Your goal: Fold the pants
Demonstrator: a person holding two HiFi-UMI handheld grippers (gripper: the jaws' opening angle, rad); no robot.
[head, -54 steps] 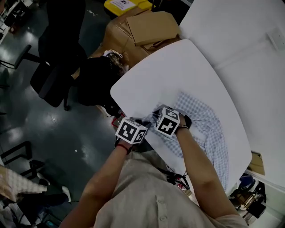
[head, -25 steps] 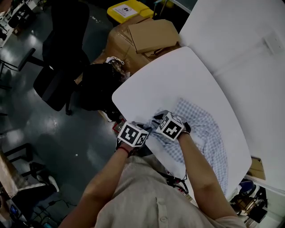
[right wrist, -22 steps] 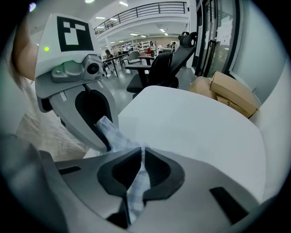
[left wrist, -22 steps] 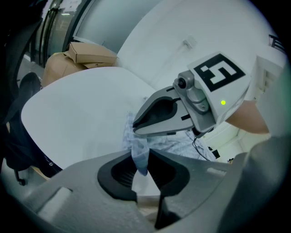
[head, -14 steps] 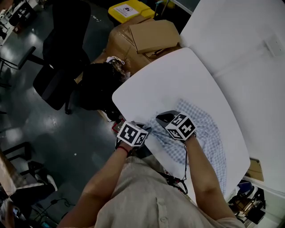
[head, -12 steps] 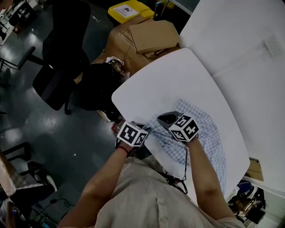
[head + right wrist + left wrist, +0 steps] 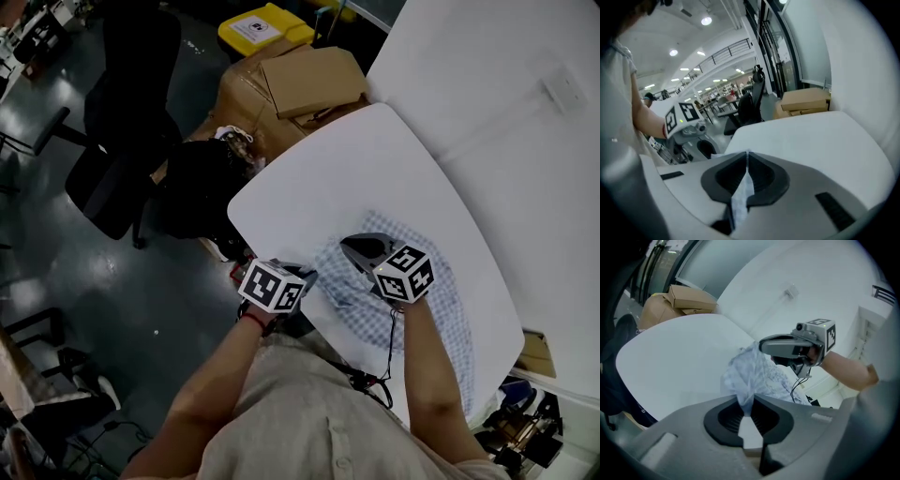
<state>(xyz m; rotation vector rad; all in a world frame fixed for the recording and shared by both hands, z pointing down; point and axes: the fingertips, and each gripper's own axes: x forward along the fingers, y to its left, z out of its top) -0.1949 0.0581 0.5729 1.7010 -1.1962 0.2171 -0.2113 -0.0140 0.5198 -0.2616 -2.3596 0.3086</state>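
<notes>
- Where the head view a second ago showed the two marker cubes side by side at the near-left edge of the pants [image 7: 441,314], the right gripper [image 7: 354,246] is now found lifted and carried further over the checked cloth, well apart from the left gripper [image 7: 302,278], which has been kept at the table [image 7: 328,169] edge.
- In the left gripper view, the jaws are seen pressed together on a gathered tuft of the checked fabric [image 7: 749,380], having just been closing on it; the rest of the garment is bunched on the white top beyond, with the other claw hanging above it.
- In the right gripper view, the jaws have likewise just been drawn shut, and a thin strip of pale cloth [image 7: 740,194] is pinched between them and trails back toward the camera.
- With both corners judged secured and the hands separated, the edge can be stretched taut and brought over for the first fold, which is not yet made; a shallow pinch could slip.
</notes>
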